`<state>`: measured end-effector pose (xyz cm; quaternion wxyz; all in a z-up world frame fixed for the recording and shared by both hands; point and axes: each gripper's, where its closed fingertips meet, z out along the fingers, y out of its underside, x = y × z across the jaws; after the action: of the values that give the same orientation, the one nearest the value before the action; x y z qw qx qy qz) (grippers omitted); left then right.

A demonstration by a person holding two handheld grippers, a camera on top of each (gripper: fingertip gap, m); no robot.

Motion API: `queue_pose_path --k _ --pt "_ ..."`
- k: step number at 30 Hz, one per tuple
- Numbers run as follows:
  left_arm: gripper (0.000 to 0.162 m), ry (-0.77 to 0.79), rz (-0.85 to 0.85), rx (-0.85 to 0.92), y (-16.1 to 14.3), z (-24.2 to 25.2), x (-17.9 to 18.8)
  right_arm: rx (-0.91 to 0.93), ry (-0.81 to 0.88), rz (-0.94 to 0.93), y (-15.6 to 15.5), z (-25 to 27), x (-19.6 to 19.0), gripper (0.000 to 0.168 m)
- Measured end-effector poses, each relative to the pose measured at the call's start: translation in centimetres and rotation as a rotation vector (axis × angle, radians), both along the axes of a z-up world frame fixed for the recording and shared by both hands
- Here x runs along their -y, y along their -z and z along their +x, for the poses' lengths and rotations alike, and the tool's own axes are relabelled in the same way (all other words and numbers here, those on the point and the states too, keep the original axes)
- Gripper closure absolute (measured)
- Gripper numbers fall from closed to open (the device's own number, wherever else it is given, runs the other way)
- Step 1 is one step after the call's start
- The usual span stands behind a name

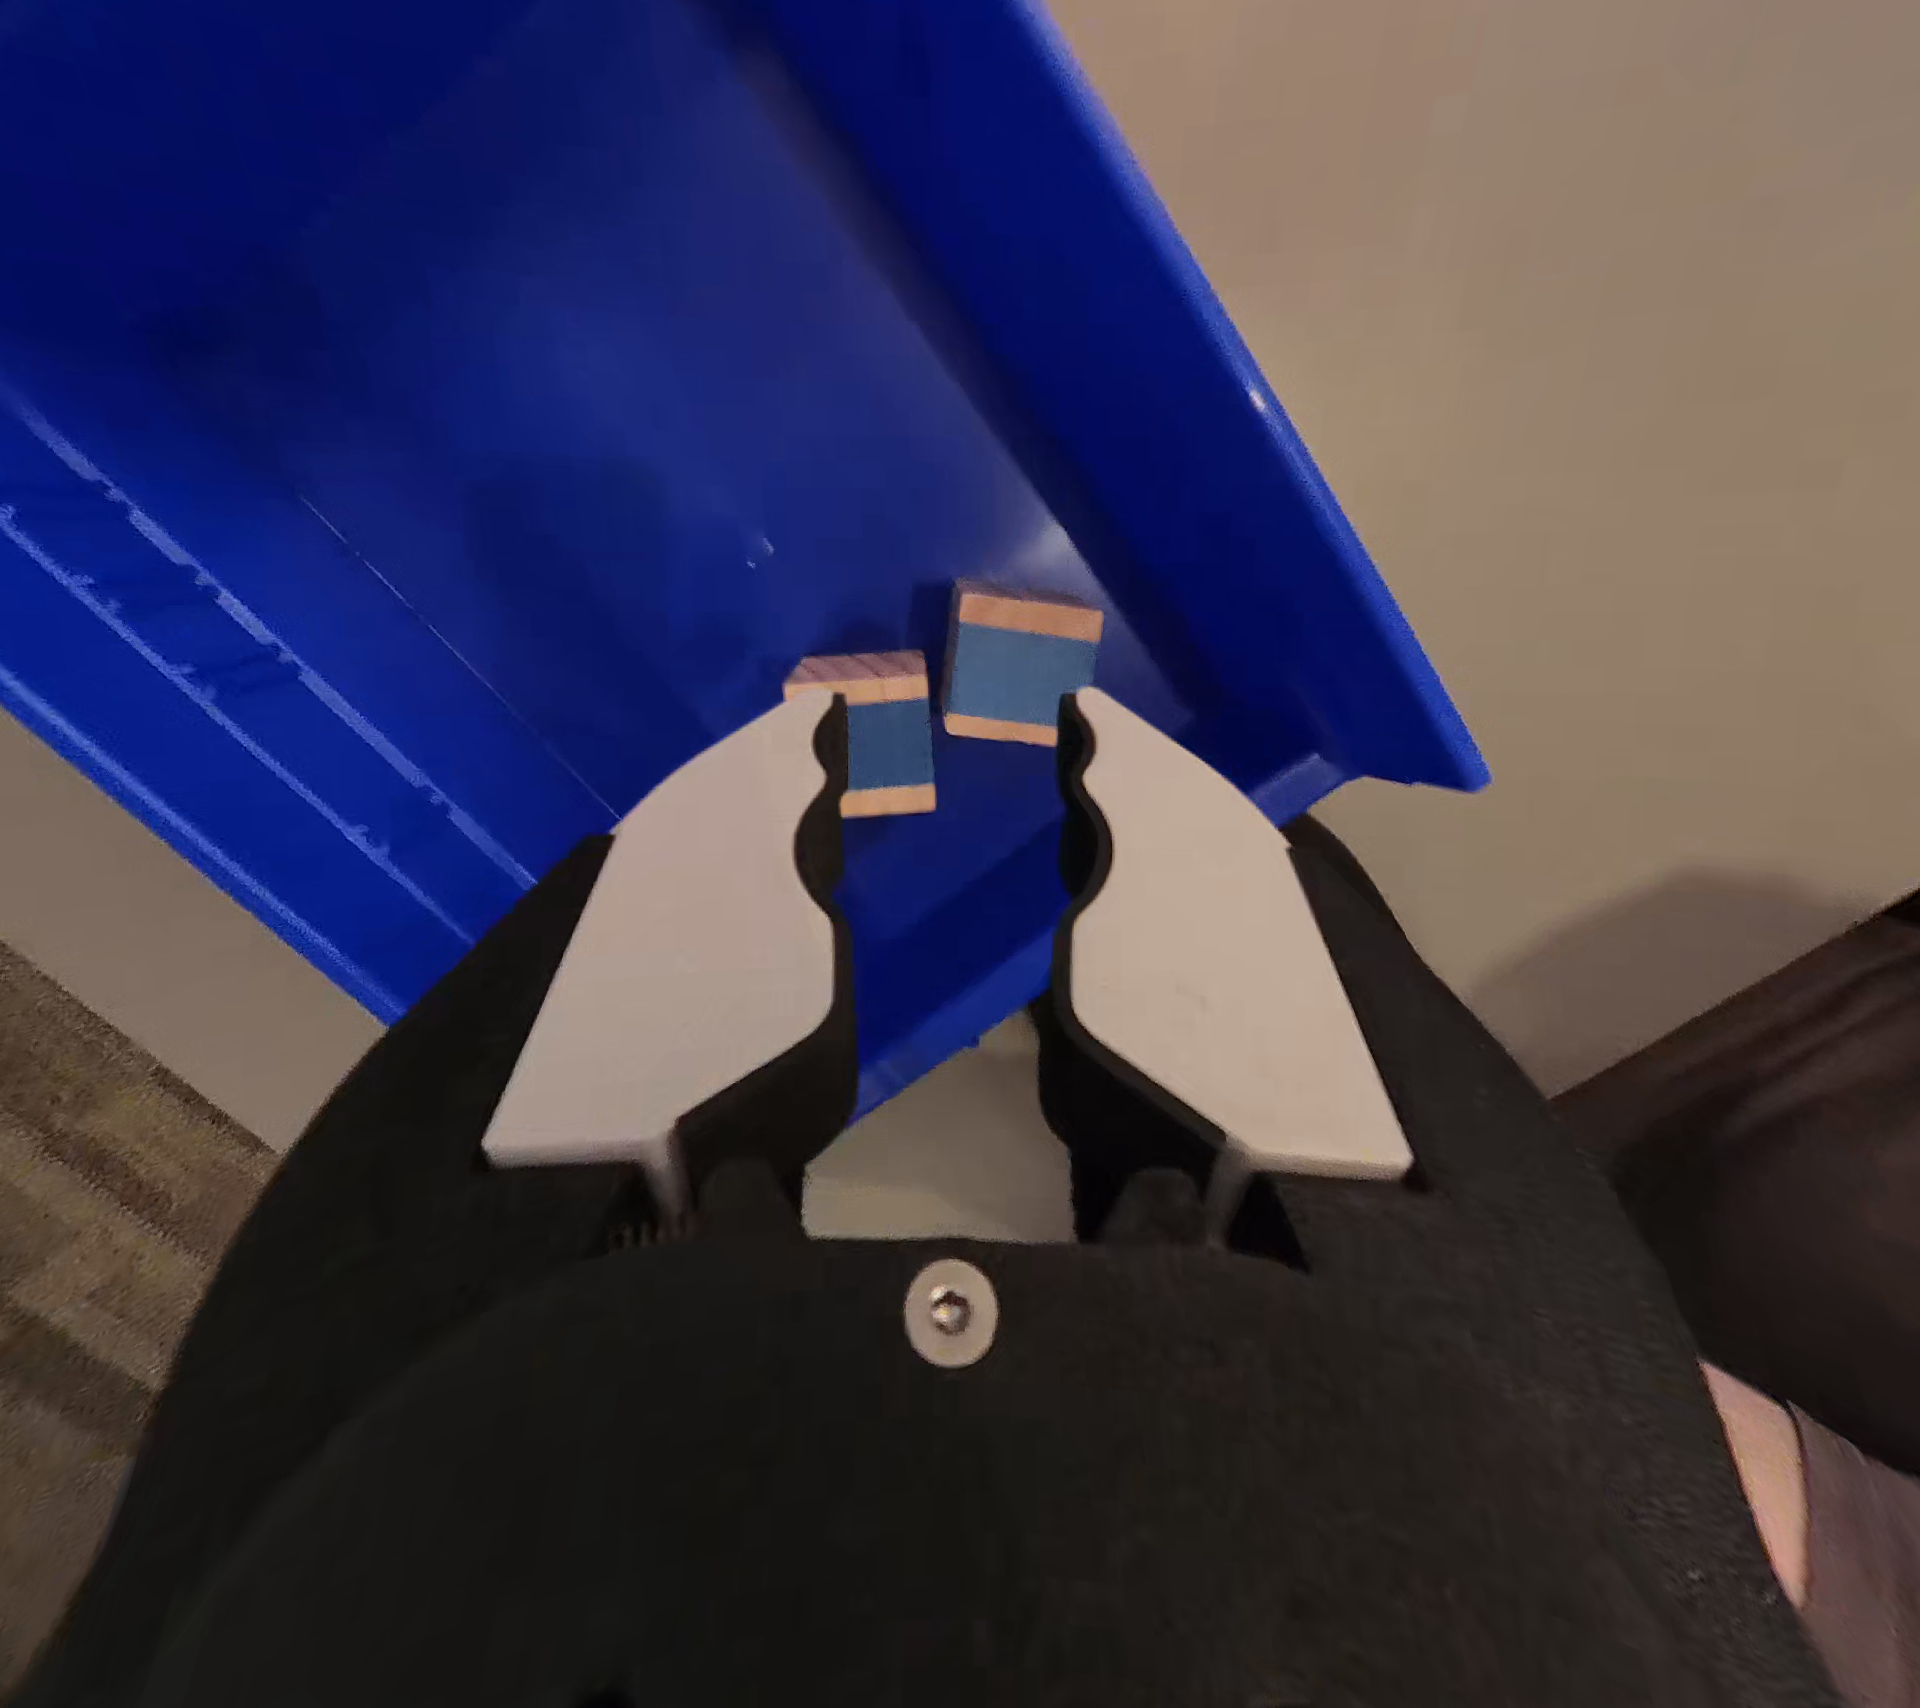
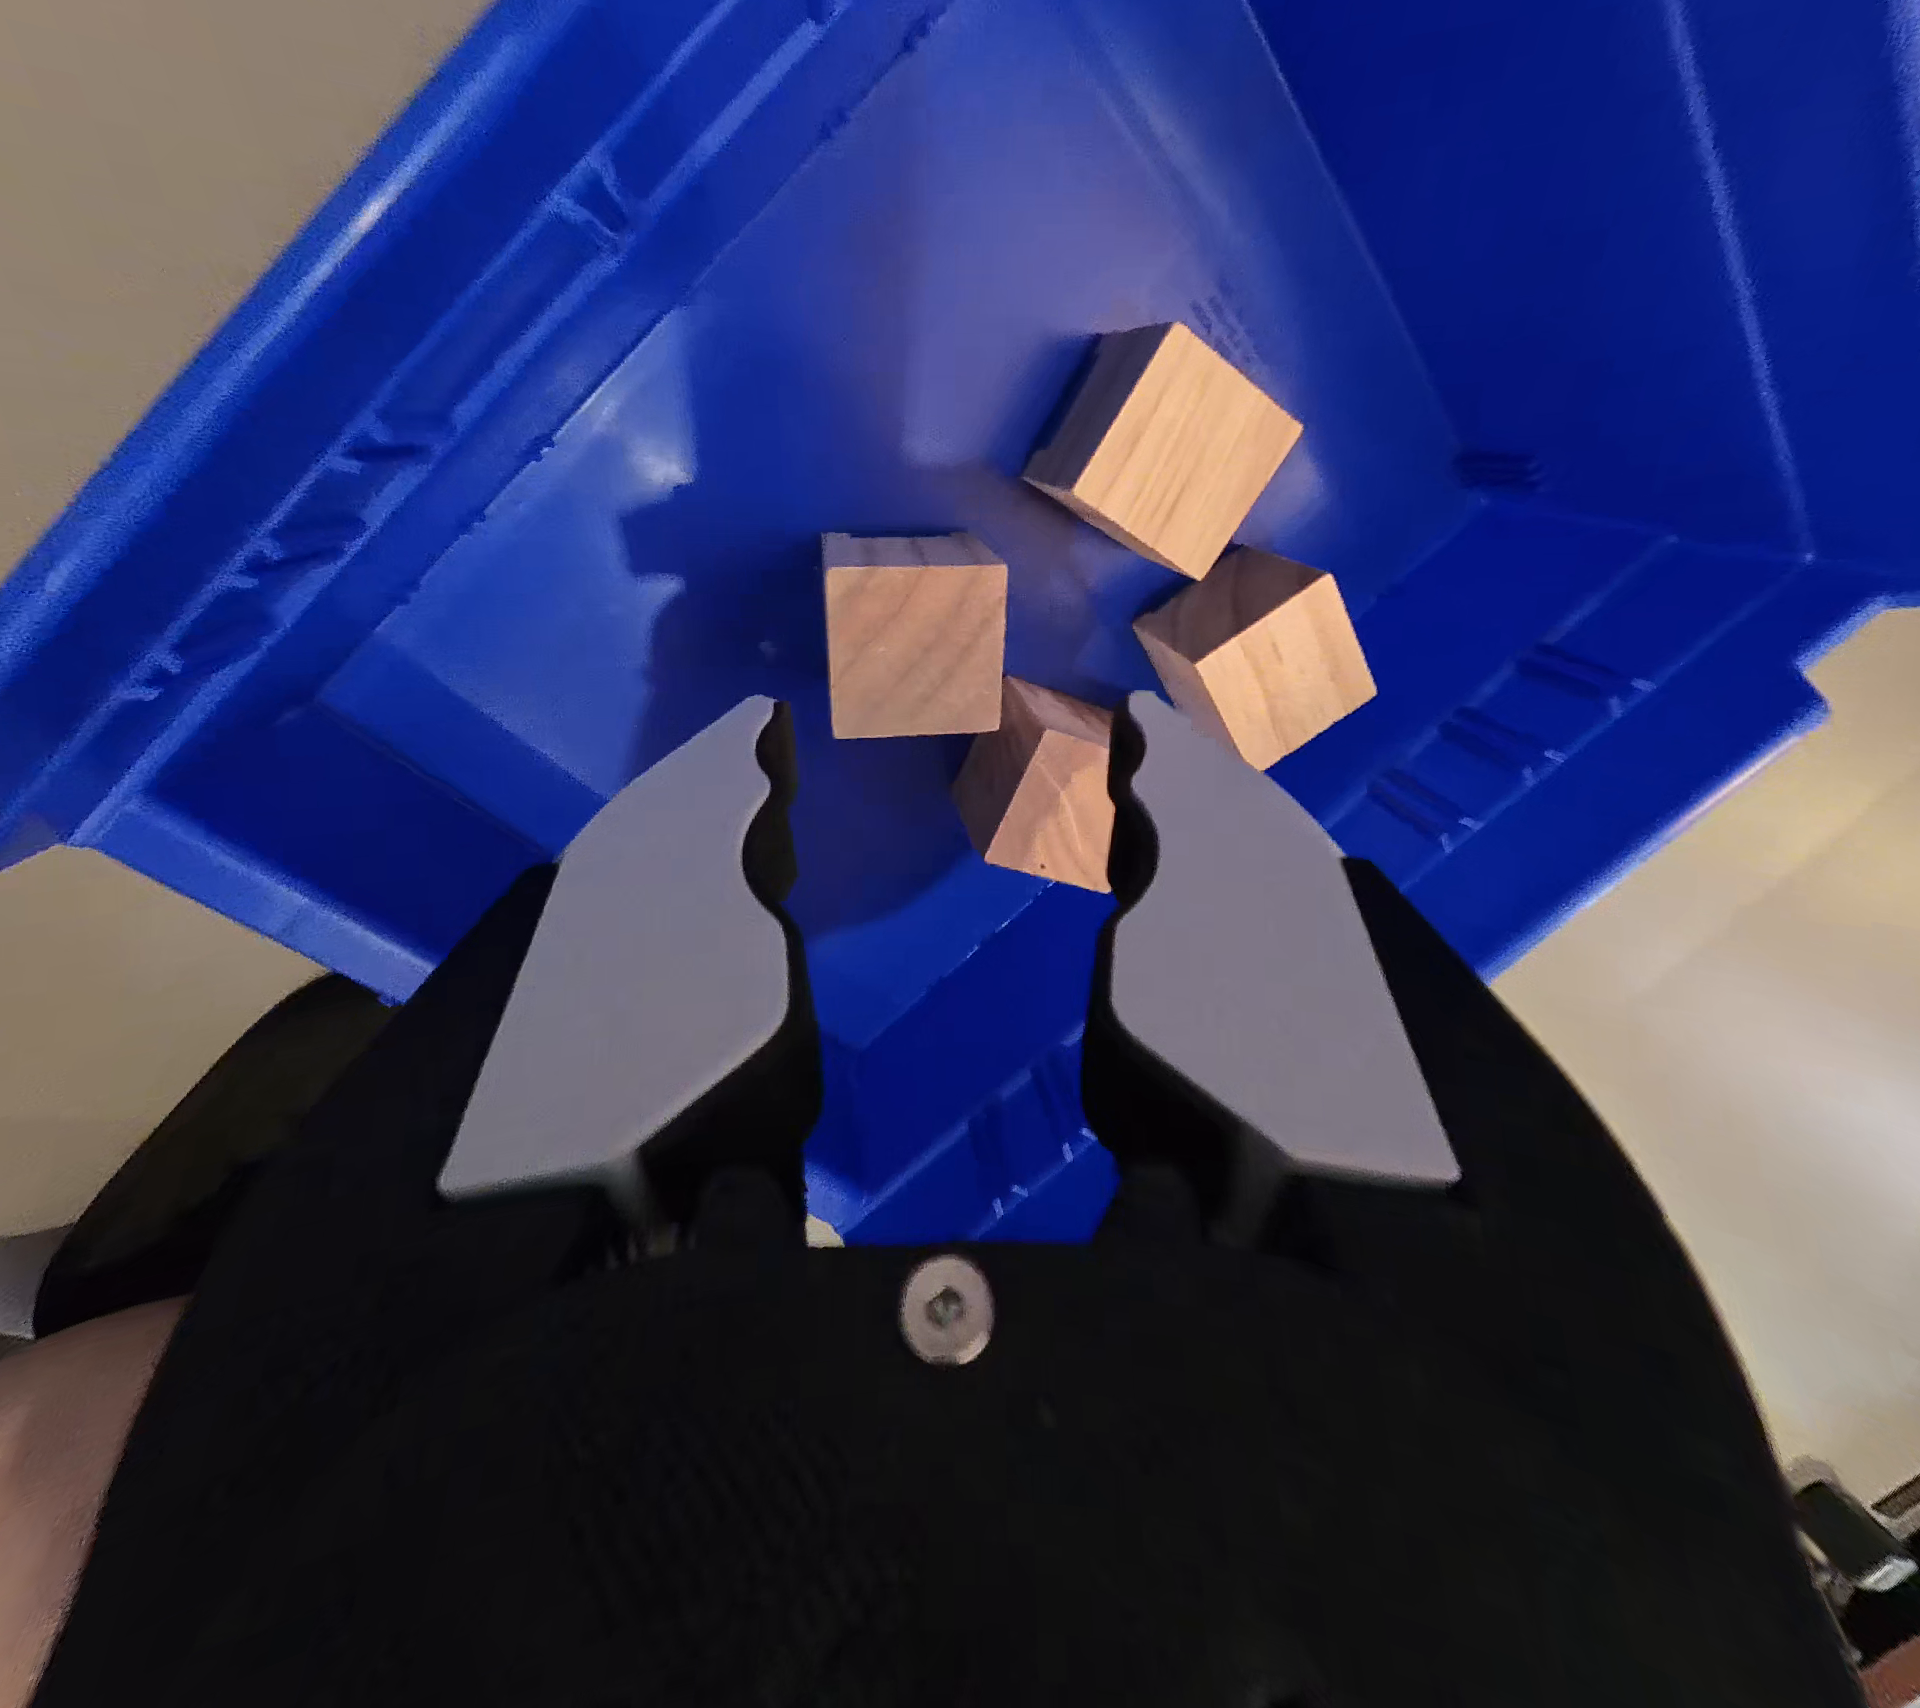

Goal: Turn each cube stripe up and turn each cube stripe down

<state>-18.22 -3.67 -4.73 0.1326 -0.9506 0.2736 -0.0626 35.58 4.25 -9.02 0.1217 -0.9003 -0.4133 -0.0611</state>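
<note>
The left hand-held gripper hung open and empty over the near corner of a blue plastic bin on a beige worktop. Two wooden cubes lay on the bin floor with their blue stripes up: the nearer striped cube just beside the left finger, partly hidden by it, and the farther striped cube close to the right fingertip.

The right hand-held gripper was likewise spread wide, holding nothing, above a second blue bin. Four plain-faced cubes sat clustered there with no stripe showing: a left cube, a far cube, a right cube and a tilted near cube leaning among the others, right beside the right finger.

Judging by this, the stripe-up pair looked finished or ready to be flipped, while the plain cluster awaited turning. The next move probably called for closing on the tilted cube, squarely across opposite faces, without nudging its close neighbours.
</note>
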Motion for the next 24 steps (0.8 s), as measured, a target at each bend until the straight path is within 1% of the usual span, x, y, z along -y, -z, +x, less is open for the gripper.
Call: queue_pose_path --k 4,6,9,11,16,18,22,24 --pt "0.123 -0.016 0.037 0.085 -0.6 0.3 -1.2 -0.019 -0.009 0.038 -1.3 0.0 0.3 0.108" --pt "0.122 -0.015 0.052 0.045 -0.7 -0.6 -1.3 -0.035 -0.017 0.053 -1.8 -0.1 0.3 0.108" --pt "0.121 0.016 0.082 -0.085 -0.1 -2.3 -1.3 -0.060 -0.036 0.064 -2.2 -0.4 0.2 0.108" --pt "0.117 0.038 0.067 -0.136 0.9 -2.8 -0.8 -0.068 -0.042 0.070 -2.2 -0.6 0.1 0.108" --pt "0.092 0.080 0.024 -0.151 2.9 -2.5 1.2 -0.052 -0.064 0.060 -1.9 -0.9 0.2 0.108" --pt "0.092 0.089 0.016 -0.165 3.9 -2.5 1.4 -0.057 -0.077 0.066 -2.0 -1.2 0.3 0.108" --pt "0.089 0.089 -0.023 -0.292 6.1 -4.2 1.5 -0.076 -0.083 0.099 -2.9 -1.3 0.3 0.108" --pt "0.090 0.099 -0.008 -0.346 6.7 -5.0 1.1 -0.076 -0.077 0.115 -3.1 -1.0 0.3 0.108"
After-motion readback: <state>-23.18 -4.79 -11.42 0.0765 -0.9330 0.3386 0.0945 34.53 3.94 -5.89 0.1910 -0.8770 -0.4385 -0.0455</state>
